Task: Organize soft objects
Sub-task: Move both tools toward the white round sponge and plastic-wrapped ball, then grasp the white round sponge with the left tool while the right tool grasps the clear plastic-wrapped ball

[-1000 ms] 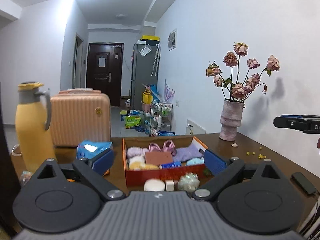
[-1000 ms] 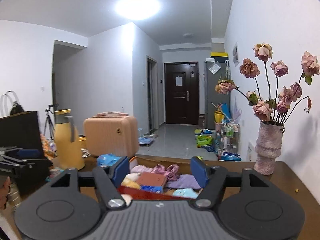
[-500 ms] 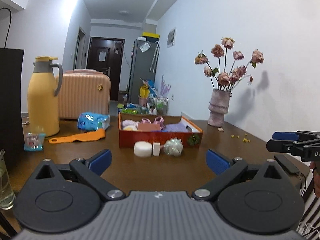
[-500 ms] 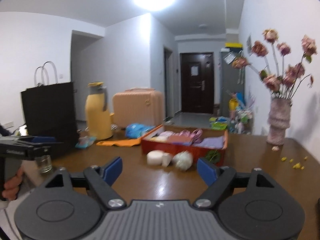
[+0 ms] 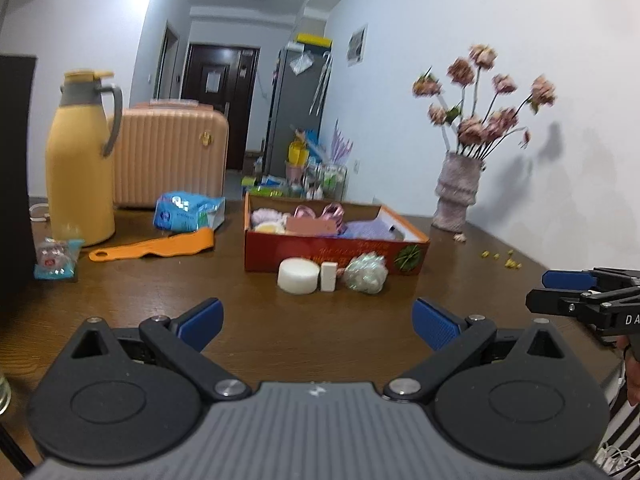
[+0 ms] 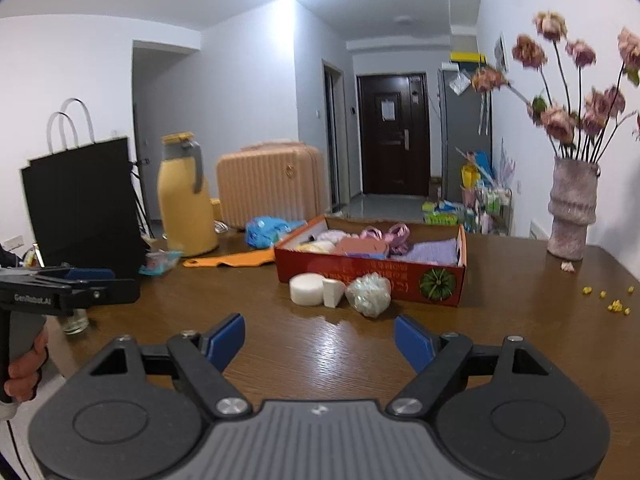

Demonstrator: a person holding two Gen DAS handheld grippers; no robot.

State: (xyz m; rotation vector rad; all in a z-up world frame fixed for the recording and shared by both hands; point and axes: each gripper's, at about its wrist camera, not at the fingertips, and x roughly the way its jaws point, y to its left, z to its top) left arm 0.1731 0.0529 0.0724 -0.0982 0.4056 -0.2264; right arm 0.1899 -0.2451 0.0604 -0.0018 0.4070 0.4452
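The red box [image 5: 336, 254] sits mid-table, long axis running left to right, open top up, packed with soft items. Touching its front wall, in a row: white round sponge [image 5: 299, 275], white wedge [image 5: 329, 276], mesh puff [image 5: 366, 272]. Left gripper [image 5: 318, 322] and right gripper [image 6: 320, 340] hover nearer, jaws spread wide, empty.

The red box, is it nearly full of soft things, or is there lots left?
Several soft things already lie in the red box. Nothing is in hand: the left tongs and right tongs are both open and empty. Left on the table in front of it: the round white sponge, the white wedge sponge and the mesh puff.
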